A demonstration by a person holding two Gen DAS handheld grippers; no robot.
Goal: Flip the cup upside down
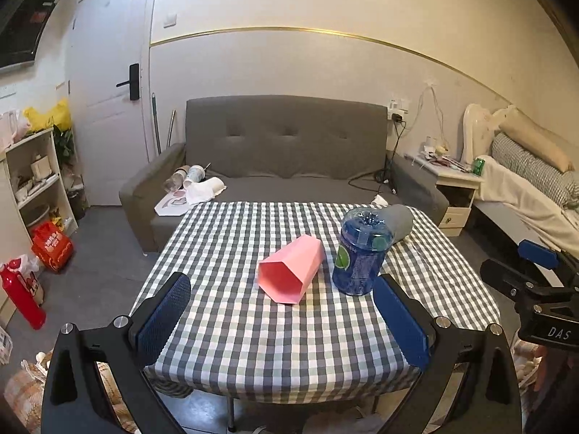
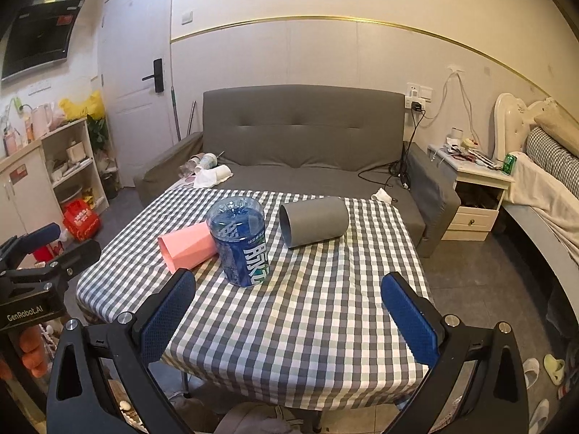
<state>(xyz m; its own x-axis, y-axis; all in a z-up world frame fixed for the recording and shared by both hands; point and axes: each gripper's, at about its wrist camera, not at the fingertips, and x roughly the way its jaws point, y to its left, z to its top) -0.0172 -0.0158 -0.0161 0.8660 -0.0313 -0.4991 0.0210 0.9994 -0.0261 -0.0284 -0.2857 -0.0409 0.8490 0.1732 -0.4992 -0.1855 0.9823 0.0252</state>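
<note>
A pink faceted cup (image 1: 291, 271) lies on its side on the checked table (image 1: 253, 343), its mouth turned toward me; the right wrist view shows the pink cup (image 2: 188, 247) partly behind the blue container. A grey cup (image 2: 313, 226) also lies on its side at the far right of the table, and in the left wrist view the grey cup (image 1: 398, 222) peeks out behind the blue container. My left gripper (image 1: 282, 298) hovers open above the table's near edge, short of the pink cup. My right gripper (image 2: 289, 298) is open too, nothing between its fingers.
A blue translucent container (image 1: 360, 253) stands upright between the two cups, also seen as the blue container (image 2: 240, 240) in the right wrist view. Behind the table is a grey sofa (image 1: 286, 152). A nightstand (image 2: 474, 188) and bed are to the right, shelves (image 1: 32, 177) to the left.
</note>
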